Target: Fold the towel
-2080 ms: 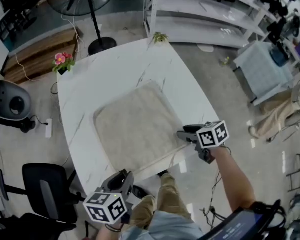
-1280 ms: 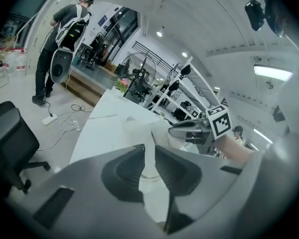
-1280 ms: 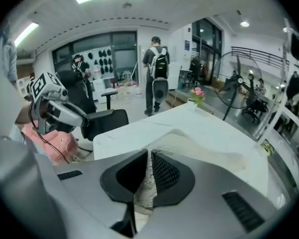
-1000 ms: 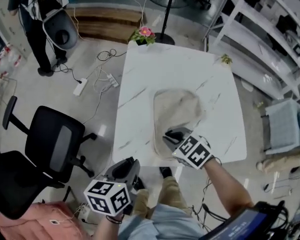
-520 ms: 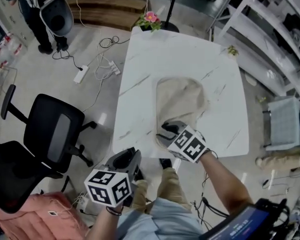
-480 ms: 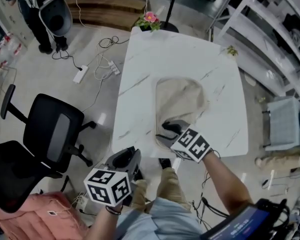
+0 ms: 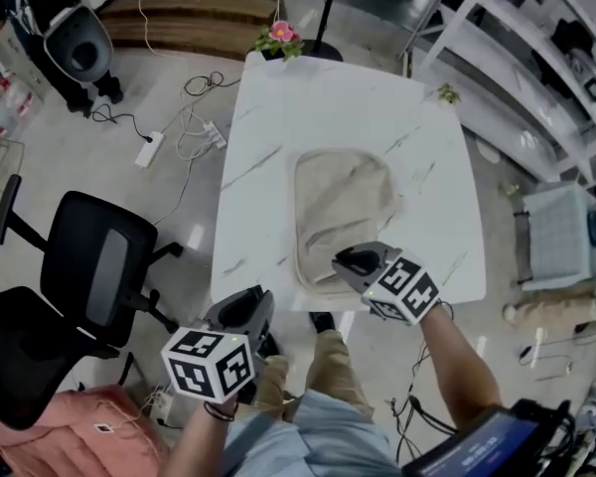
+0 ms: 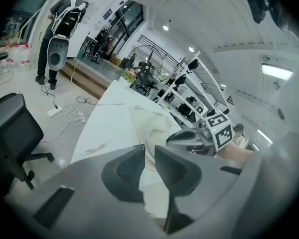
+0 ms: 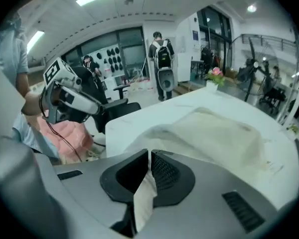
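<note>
The beige towel (image 7: 340, 207) lies doubled over in the middle of the white marble table (image 7: 268, 137). My right gripper (image 7: 350, 263) is at the towel's near edge. Its jaws are closing, and the right gripper view shows a strip of towel cloth (image 9: 145, 190) pinched between the pads, with the rest of the towel (image 9: 214, 131) spread beyond. My left gripper (image 7: 246, 311) hangs off the table's near-left edge, apart from the towel. In the left gripper view its jaws (image 8: 148, 151) stand a little apart with nothing between them, and the towel (image 8: 150, 124) and right gripper (image 8: 183, 136) lie ahead.
A pink flower pot (image 7: 278, 36) stands at the table's far-left corner and a small green plant (image 7: 445, 92) at the far-right corner. A black office chair (image 7: 99, 276) is left of the table. Cables and a power strip (image 7: 147, 150) lie on the floor; white shelving (image 7: 536, 58) stands right.
The towel, spread flat two seconds ago, is now folded to about half its width. The right gripper carried its edge across and has since shifted slightly right. The left gripper has barely moved.
</note>
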`<move>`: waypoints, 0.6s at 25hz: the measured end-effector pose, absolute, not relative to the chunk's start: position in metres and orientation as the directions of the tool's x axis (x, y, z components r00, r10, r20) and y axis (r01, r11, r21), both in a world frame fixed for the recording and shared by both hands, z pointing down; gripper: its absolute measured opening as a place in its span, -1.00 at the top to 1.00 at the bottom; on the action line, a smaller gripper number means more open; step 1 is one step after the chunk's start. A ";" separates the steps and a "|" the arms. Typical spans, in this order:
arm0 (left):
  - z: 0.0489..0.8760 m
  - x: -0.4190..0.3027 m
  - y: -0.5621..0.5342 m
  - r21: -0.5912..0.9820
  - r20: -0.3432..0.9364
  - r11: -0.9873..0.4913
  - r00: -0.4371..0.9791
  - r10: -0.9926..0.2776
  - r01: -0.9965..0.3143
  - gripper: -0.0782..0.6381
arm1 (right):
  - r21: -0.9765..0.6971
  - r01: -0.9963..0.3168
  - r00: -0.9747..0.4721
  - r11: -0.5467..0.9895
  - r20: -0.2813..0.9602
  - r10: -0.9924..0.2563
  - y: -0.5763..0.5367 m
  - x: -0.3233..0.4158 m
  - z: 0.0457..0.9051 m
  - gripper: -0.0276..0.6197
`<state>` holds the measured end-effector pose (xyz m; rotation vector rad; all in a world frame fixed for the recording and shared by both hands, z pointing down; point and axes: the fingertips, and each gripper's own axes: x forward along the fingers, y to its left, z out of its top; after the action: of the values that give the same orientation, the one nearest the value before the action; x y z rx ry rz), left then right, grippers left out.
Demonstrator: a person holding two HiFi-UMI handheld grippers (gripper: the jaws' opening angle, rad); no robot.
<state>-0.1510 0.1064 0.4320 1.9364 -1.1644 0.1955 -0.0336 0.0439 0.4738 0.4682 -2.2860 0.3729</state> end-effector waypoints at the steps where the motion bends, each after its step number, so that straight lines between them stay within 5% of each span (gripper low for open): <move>1: 0.433 -0.149 0.107 0.580 0.517 -0.212 0.557 -0.650 -0.787 0.60 | -0.158 -0.413 -0.648 0.897 0.744 -0.167 0.057 -0.042 0.482 0.80; 10: 0.437 -0.127 0.096 0.585 0.515 -0.248 0.590 -0.622 -0.772 0.61 | -0.243 -0.274 -0.670 0.930 0.742 -0.004 0.116 -0.082 0.505 0.82; 15: 0.422 -0.085 0.080 0.570 0.479 -0.353 0.649 -0.591 -0.742 0.64 | -0.239 -0.428 -0.733 0.872 0.656 -0.181 0.060 -0.015 0.438 0.81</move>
<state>-0.0848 0.0803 0.4216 2.0704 -1.0334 0.2421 -0.0151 0.0599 0.4385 0.4380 -2.3891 0.4995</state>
